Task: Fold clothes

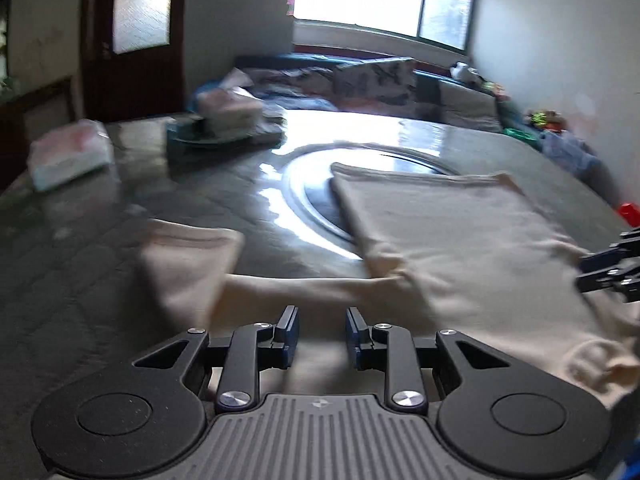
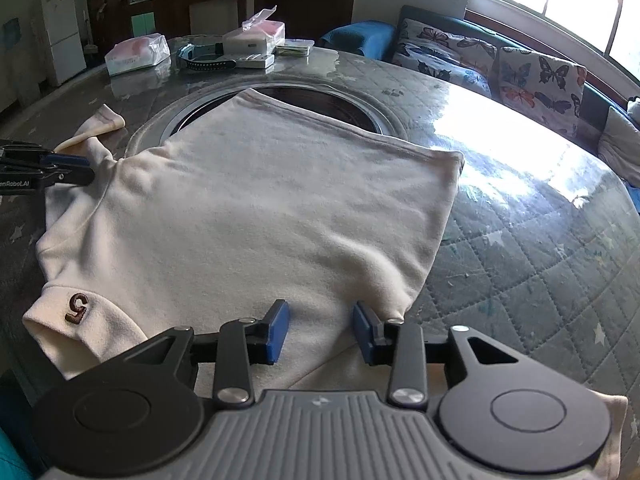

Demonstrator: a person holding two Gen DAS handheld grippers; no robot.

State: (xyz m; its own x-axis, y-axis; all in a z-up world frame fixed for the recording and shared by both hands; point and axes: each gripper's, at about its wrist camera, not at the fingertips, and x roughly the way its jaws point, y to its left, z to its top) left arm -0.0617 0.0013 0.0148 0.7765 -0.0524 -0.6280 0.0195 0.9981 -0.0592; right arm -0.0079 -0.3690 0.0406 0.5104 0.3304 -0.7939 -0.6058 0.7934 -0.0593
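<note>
A cream sweatshirt (image 2: 256, 208) lies flat on the round quilted table (image 2: 520, 264), its hem over the table's dark centre ring (image 2: 320, 98). One sleeve with a brown "5" patch (image 2: 78, 307) is folded at the near left. The other sleeve (image 1: 188, 264) stretches left in the left wrist view. My right gripper (image 2: 320, 332) is open and empty just above the near edge of the sweatshirt. My left gripper (image 1: 322, 334) is open and empty above the sleeve. It also shows in the right wrist view (image 2: 76, 170) at the shirt's left shoulder. The right gripper's fingers (image 1: 608, 270) show at the right edge of the left wrist view.
At the table's far side sit a tissue pack (image 2: 138, 54), a dark dish (image 2: 204, 58) and white boxes (image 2: 256, 40). A sofa with butterfly cushions (image 2: 536, 80) runs under the window. A dark door (image 1: 132, 36) and a white fridge (image 2: 62, 32) stand behind.
</note>
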